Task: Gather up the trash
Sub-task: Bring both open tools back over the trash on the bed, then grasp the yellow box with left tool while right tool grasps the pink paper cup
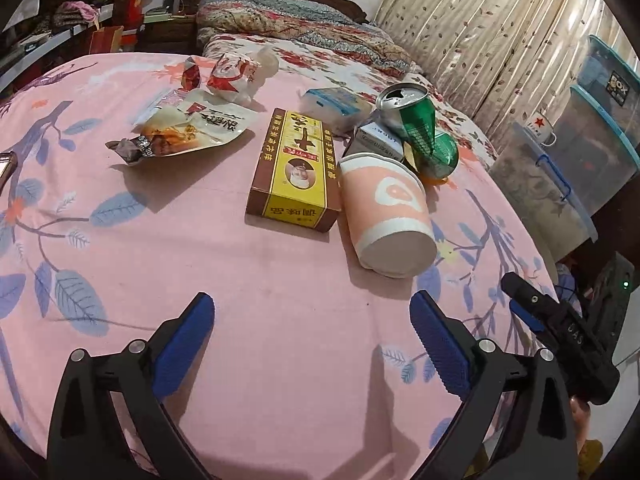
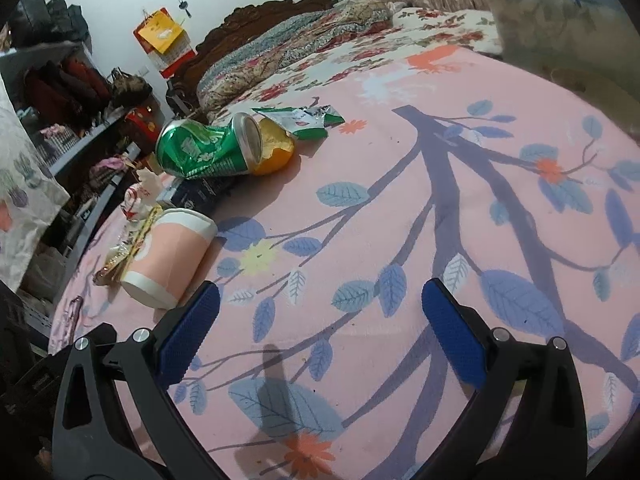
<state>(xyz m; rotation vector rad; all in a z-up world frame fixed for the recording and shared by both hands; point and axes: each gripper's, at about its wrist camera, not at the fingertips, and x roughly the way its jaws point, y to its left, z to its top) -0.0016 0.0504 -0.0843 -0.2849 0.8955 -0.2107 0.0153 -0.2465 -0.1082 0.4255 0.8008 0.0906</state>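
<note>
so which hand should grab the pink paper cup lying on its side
Left. The pink-and-white paper cup lies close ahead of the open left tool, slightly right of centre. From the open right tool it sits far off to the side.

A pink cloth [image 1: 240, 280] printed with blue leaves and branches covers the worktop. On it lie a pink and white paper cup [image 1: 386, 216] on its side, a yellow and brown box [image 1: 296, 170] lying flat just beside it, an opened snack bag [image 1: 188, 128], a red and white wrapper [image 1: 232, 76], a packet of tissues [image 1: 336, 106] and a green wrapper [image 2: 304, 120]. A crushed green can [image 1: 416, 128] rests against a small grey carton [image 1: 378, 140], with orange peel [image 2: 274, 150] touching the can.
</note>
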